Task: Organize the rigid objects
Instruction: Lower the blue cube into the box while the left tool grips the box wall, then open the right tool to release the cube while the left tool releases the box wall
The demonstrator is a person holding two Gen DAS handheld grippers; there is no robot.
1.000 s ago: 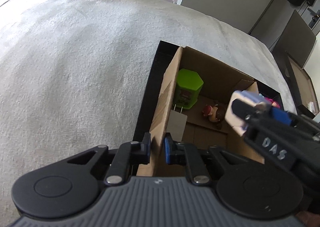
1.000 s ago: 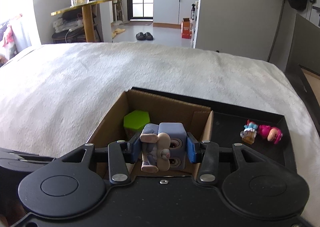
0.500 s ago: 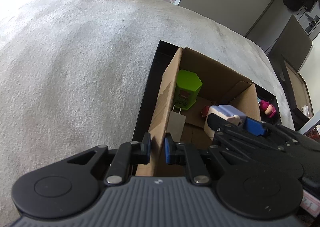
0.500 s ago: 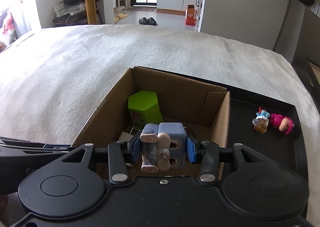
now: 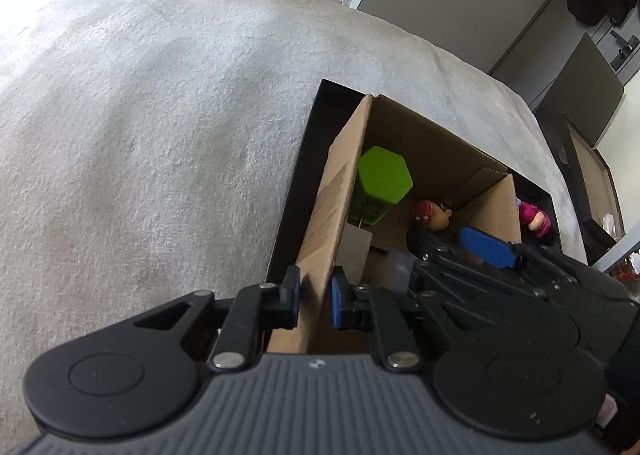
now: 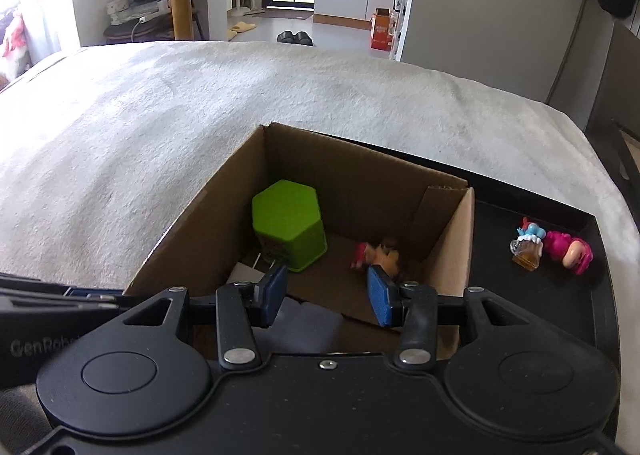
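A brown cardboard box (image 6: 460,239) stands in a black tray (image 6: 520,307) on a white blanket. Inside are a green hexagonal container (image 6: 286,229), a small red-capped figure (image 6: 378,253) and the blue-grey toy (image 6: 308,325), which lies blurred on the box floor under my right gripper. My right gripper (image 6: 326,297) is open and empty above the box. My left gripper (image 5: 314,297) is shut on the box's left wall (image 5: 334,191). The right gripper also shows in the left wrist view (image 5: 460,251), over the box.
Two small figures, a pink one (image 6: 570,249) and a blue-and-amber one (image 6: 526,245), lie in the tray right of the box. The blanket (image 6: 160,115) spreads left and behind. A dark box (image 5: 580,159) stands beyond the bed's right edge.
My right gripper moved over the box, lowered, and opened. The blue-grey toy left its fingers and now lies in the box. My left gripper kept its hold on the wall.
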